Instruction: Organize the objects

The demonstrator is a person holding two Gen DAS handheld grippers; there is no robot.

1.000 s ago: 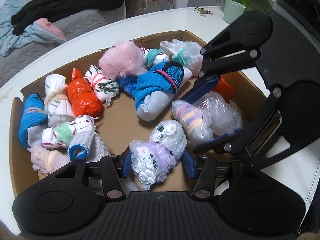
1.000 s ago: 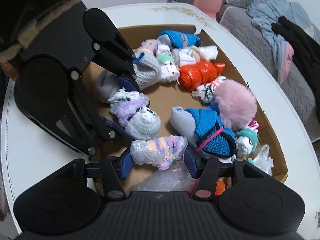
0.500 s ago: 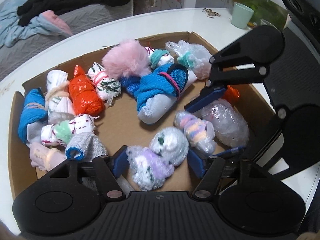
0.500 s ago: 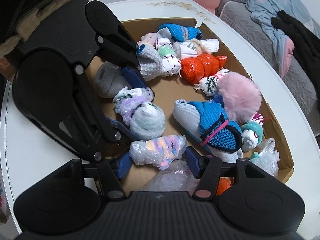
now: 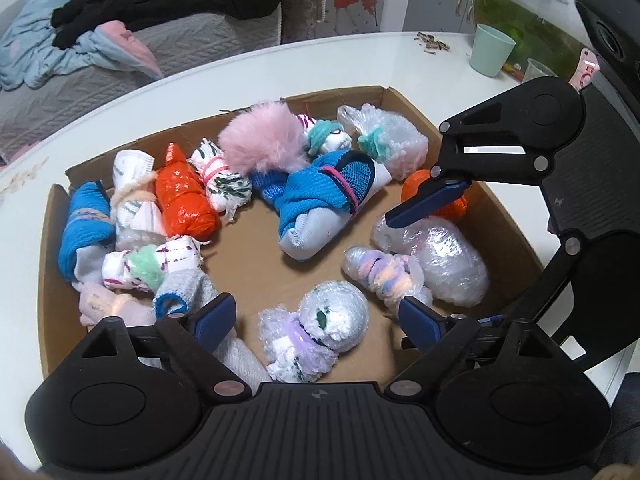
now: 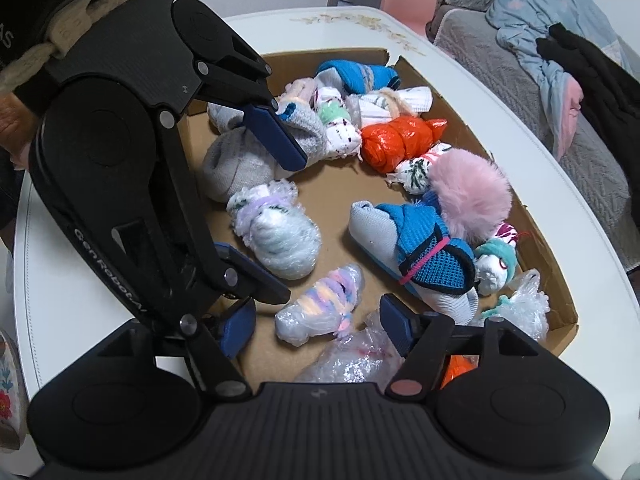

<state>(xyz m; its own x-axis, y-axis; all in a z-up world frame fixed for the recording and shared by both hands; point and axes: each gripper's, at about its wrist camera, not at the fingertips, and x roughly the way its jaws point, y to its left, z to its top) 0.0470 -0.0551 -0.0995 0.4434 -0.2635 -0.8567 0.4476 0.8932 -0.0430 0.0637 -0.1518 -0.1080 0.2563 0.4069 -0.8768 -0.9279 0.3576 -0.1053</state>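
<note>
Two wrapped bundles lie loose on the floor of the cardboard box (image 5: 52,240): the lilac-banded bundle (image 5: 316,332) between the opening, untouching jaws of the left gripper (image 5: 316,318), the pastel-striped bundle (image 6: 320,306) between those of the right gripper (image 6: 316,318), also opening. Both look light, soft and squashy in slippery film, so a grip across the banded middle seems safest.

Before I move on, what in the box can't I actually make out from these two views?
- Orange bundle: left wrist view, mostly behind the right gripper's finger; in the right wrist view only a sliver shows behind the gripper body.
- Clear plastic bundle: right wrist view, its near end cut off by the gripper body.
- Box near wall: hidden under the gripper body in both views.
- Contents of the wrapped bundles: too wrapped to tell.
</note>
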